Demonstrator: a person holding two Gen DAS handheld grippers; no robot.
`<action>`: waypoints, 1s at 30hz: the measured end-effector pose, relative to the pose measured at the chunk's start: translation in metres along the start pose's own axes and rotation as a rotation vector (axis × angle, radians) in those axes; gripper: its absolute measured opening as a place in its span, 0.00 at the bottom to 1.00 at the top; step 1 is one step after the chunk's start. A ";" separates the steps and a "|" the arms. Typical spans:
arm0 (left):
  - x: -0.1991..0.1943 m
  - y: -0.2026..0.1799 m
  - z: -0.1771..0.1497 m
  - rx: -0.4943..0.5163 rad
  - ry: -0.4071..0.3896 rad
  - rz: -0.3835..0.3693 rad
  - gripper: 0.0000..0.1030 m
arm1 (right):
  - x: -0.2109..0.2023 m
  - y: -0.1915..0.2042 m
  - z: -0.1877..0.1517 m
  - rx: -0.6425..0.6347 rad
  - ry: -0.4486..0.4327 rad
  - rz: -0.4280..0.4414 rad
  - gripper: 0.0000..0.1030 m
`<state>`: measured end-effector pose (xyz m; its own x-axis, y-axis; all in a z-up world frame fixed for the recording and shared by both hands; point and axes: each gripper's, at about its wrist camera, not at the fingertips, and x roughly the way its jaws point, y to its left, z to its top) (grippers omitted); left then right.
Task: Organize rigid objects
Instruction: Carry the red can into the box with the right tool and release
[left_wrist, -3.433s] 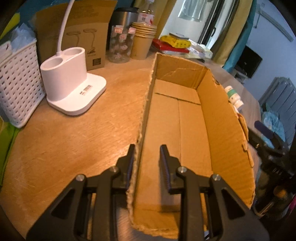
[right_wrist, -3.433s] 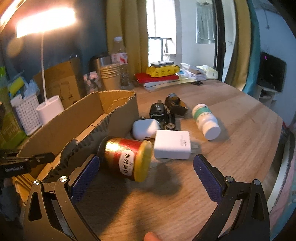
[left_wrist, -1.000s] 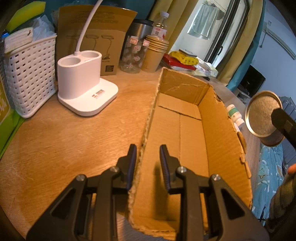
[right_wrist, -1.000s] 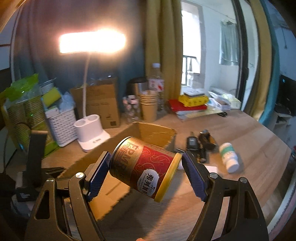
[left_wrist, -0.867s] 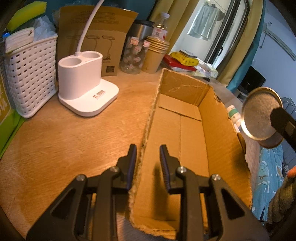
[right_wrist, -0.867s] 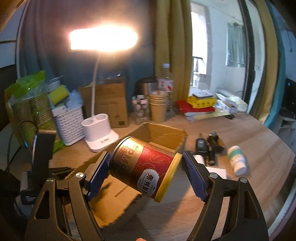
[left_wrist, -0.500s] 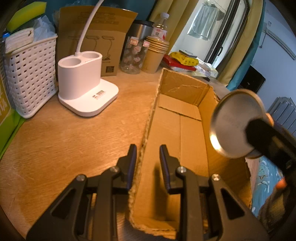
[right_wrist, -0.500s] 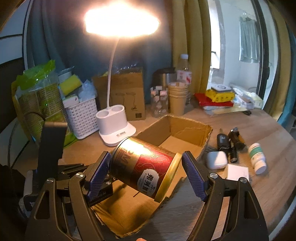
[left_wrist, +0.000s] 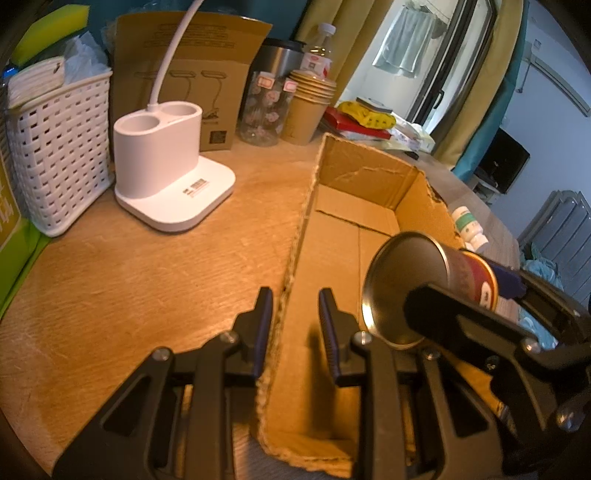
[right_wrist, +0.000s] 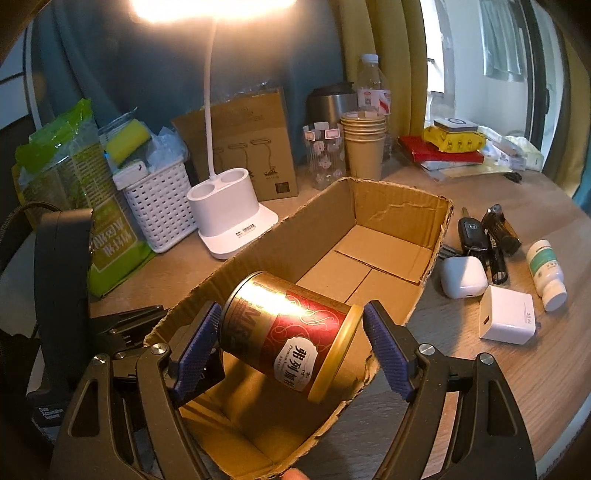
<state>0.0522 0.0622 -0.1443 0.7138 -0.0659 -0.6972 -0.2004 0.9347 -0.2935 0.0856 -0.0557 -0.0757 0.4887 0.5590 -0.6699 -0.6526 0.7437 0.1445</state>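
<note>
An open cardboard box (left_wrist: 343, 236) (right_wrist: 373, 258) lies on the wooden table. My left gripper (left_wrist: 293, 325) is shut on the box's near left wall. My right gripper (right_wrist: 291, 343) is shut on a red and gold tin can (right_wrist: 288, 334), held on its side above the box's near end. The can (left_wrist: 410, 284) and the right gripper's black arm also show in the left wrist view. On the table right of the box lie a white earbud case (right_wrist: 463, 277), a white charger (right_wrist: 508, 315), a green-labelled pill bottle (right_wrist: 546, 273) (left_wrist: 469, 227) and a black car key (right_wrist: 472, 230).
A white lamp base (left_wrist: 166, 184) (right_wrist: 232, 218) stands left of the box, beside a white basket (left_wrist: 55, 147) (right_wrist: 157, 210). Paper cups (right_wrist: 364, 147), a glass jar (right_wrist: 325, 155) and a brown carton (right_wrist: 240, 144) stand behind. A green package (right_wrist: 92, 206) is far left.
My right gripper has carried the can from the table to the right, up and left over the box, and now lower toward its near end. My left gripper has kept its hold on the wall.
</note>
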 end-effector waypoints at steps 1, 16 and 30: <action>0.000 0.000 0.000 0.000 0.000 0.000 0.25 | 0.000 0.000 0.000 0.000 0.002 0.000 0.79; 0.002 0.001 0.002 0.004 0.000 0.009 0.26 | -0.002 0.001 0.000 -0.004 0.000 -0.015 0.81; 0.003 -0.001 0.002 0.018 0.005 0.023 0.27 | -0.033 -0.023 0.003 0.032 -0.081 -0.092 0.81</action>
<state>0.0559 0.0614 -0.1450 0.7055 -0.0457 -0.7072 -0.2049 0.9422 -0.2652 0.0863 -0.0899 -0.0546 0.5919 0.5142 -0.6207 -0.5842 0.8042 0.1091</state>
